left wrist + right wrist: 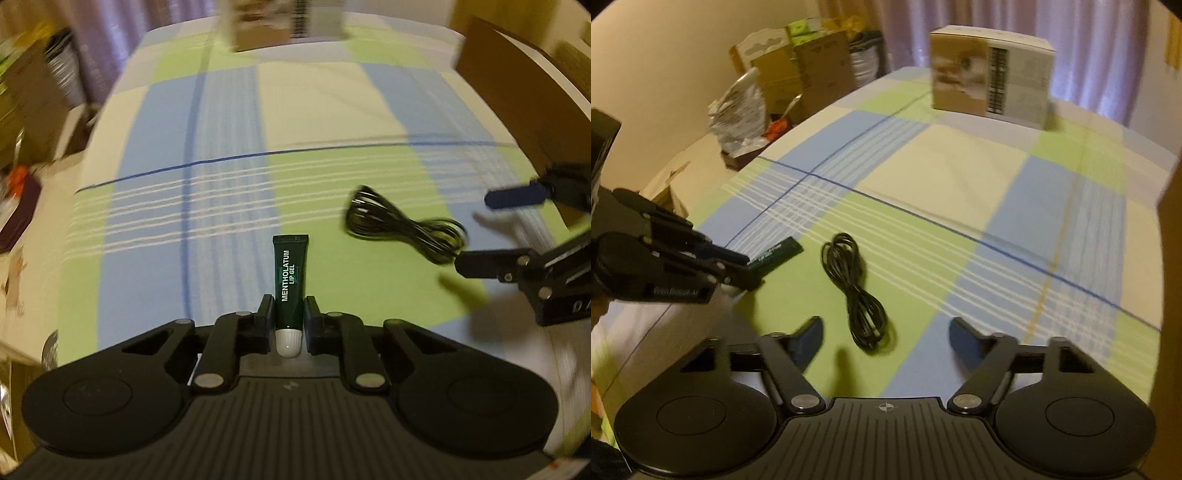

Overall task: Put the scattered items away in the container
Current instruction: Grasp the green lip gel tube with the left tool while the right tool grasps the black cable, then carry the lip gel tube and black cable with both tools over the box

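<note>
Left wrist view shows your left tongs (pixel 289 314) clamped on the lip gel tube (pixel 290 280), white cap toward the camera, tube pointing straight ahead above the checked bed sheet (pixel 332 107). Ahead and right of those tongs the coiled black cable (pixel 402 229) lies loose on the sheet, directly in front of your right tongs (pixel 884 338), which are spread wide and empty. A brown cardboard box (pixel 517 96), probably the container, sits far right of the left tongs. Judging by this, one item is picked up, none visibly stowed; cable remains.
</note>
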Available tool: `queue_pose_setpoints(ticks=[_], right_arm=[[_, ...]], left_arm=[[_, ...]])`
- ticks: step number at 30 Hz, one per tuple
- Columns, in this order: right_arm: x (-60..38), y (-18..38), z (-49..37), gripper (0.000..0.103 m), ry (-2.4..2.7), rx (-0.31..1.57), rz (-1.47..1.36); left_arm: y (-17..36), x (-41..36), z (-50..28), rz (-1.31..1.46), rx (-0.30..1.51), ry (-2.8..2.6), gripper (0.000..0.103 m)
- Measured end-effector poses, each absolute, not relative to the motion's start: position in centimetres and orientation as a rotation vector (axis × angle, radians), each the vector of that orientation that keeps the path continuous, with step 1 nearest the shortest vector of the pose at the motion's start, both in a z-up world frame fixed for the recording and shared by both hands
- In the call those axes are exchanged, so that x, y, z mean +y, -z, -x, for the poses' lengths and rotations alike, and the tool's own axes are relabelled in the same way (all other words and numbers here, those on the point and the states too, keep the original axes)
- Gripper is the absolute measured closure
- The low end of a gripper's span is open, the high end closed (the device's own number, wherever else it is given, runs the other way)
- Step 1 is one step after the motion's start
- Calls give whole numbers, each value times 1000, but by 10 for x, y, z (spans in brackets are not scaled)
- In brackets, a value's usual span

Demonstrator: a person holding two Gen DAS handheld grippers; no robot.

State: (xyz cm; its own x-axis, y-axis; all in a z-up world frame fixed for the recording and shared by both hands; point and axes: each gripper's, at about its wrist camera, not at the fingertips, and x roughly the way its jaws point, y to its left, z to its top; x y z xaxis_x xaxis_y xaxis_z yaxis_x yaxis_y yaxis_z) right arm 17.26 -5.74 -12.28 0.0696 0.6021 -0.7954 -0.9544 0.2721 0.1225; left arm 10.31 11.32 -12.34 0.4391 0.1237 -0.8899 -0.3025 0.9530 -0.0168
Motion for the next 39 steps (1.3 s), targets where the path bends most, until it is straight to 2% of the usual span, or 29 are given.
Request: queue_pose_setpoints(ticks=[5,10,17,28,34,35,37,39], right_arm=[[-32,136,-165,58,-1302,842,569],[-20,146,-159,82,-1312,798,634],[-48,144,-165,83,-1253,829,627],[-165,130,-180,84,-1045,971,546],[-198,124,-184,80,-997,995,468],[-198,124,-183,78,-997,997,462],[-198,124,-182,68,-1005,988,463],[-196,125,-181,62,-1015,971,472]], left_arm=[[123,116,-108,201,1072,-296,90],[125,110,-116,185,1069,-284,86],[125,89,-114,200,1066,-208,89],[126,2,-115,156,1090,79,90],[126,-20,-117,89,1108,94,76],[126,-22,-117,84,1111,92,71],[126,-25,-119,93,1117,82,66],[126,-28,-121,82,1117,69,64]])
